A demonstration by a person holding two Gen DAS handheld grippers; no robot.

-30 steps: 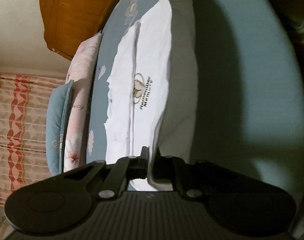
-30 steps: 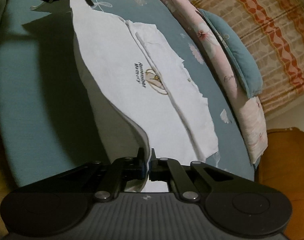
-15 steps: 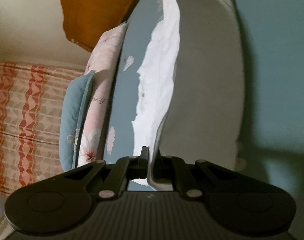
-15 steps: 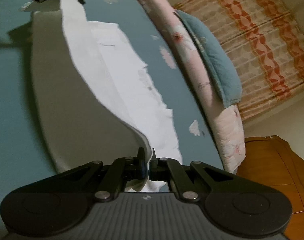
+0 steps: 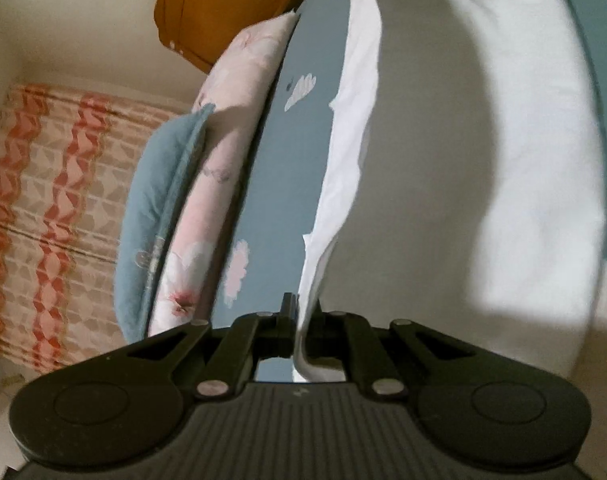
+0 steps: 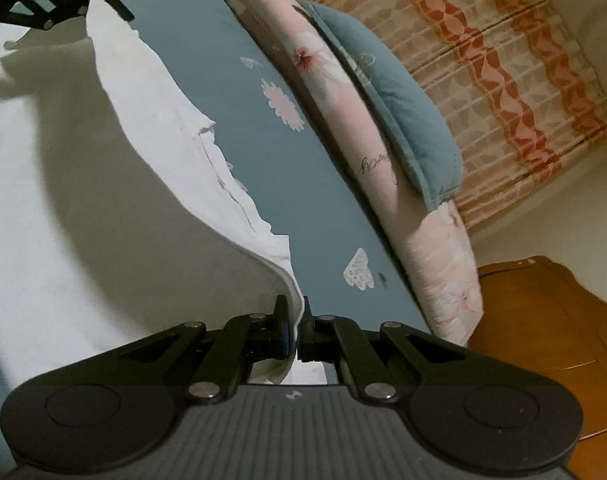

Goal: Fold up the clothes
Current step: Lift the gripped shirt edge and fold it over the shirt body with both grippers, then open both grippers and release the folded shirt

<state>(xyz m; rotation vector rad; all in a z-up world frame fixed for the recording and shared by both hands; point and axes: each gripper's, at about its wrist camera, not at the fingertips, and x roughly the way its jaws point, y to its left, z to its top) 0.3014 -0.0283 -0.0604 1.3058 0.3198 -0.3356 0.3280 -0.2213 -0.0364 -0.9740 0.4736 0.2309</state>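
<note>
Both grippers pinch one white shirt (image 5: 503, 152) by an edge: left gripper (image 5: 299, 312) has its jaws pressed on a fold of cloth, and right gripper (image 6: 293, 316) is likewise clamped on cloth. The held edge runs straight between the two tools as a taut ridge, so the shirt's long axis lies along the line from one gripper to the other. In the right view the left gripper (image 6: 103, 4) shows at the far end of that ridge. The rest of the shirt spreads over the bed (image 6: 303, 184) on the near side of the ridge, while a thinner white strip (image 6: 175, 120) shows beyond it toward the pillows. Neither arm is nearer, since each holds its own end. By my reading the edge is mid-carry across the shirt; where it should land cannot be told. Count: one shirt, two grippers, one pink pillow (image 6: 331, 92), one blue pillow (image 6: 399, 120), one curtain (image 6: 503, 60), one wooden cabinet (image 6: 551, 340).
</note>
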